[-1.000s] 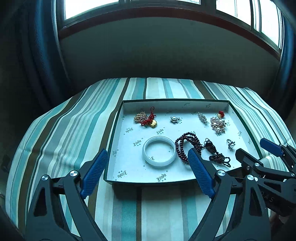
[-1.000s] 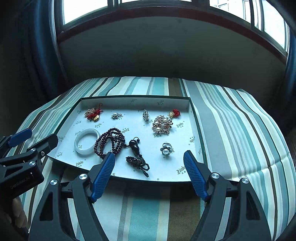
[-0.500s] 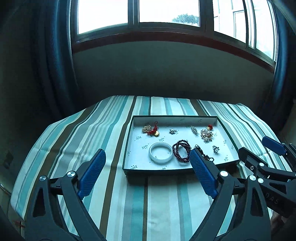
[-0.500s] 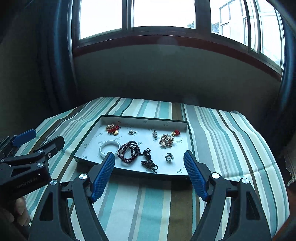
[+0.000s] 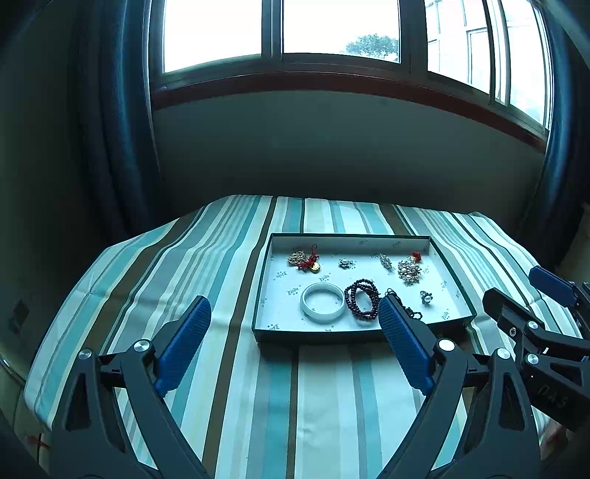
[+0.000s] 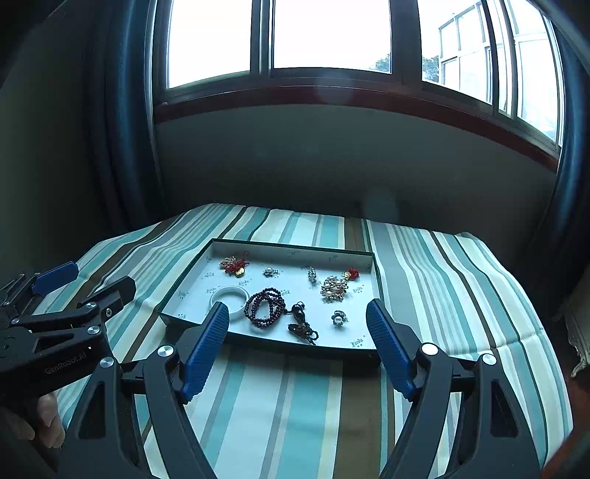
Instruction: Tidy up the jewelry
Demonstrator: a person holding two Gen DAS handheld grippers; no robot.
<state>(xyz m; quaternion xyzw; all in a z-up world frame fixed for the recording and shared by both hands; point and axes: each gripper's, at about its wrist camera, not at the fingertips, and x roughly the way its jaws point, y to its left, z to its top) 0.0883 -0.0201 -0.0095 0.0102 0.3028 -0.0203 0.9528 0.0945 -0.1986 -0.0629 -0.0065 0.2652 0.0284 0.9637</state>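
Note:
A shallow white tray (image 5: 280,317) (image 6: 365,258) with a dark rim lies on the striped tablecloth. In it lie a white bangle (image 5: 323,303) (image 6: 229,296), a dark red bead bracelet (image 5: 362,297) (image 6: 264,307), a red-and-gold charm (image 5: 306,260) (image 6: 234,265), a pearl brooch (image 5: 408,271) (image 6: 334,287), a small ring (image 5: 426,296) (image 6: 338,318) and a dark tassel (image 6: 301,324). My left gripper (image 5: 293,346) is open and empty, held back from the tray's near edge. My right gripper (image 6: 297,346) is open and empty, also short of the tray.
The striped cloth (image 5: 184,265) covers a round table that drops off on all sides. A dark wall and a window (image 5: 332,33) stand behind it, with blue curtains (image 5: 110,110) at both sides. Each gripper shows at the edge of the other's view.
Both grippers have pulled back and up from the tray, which looks smaller and farther now. Both stay open and empty. The jewelry has not moved.

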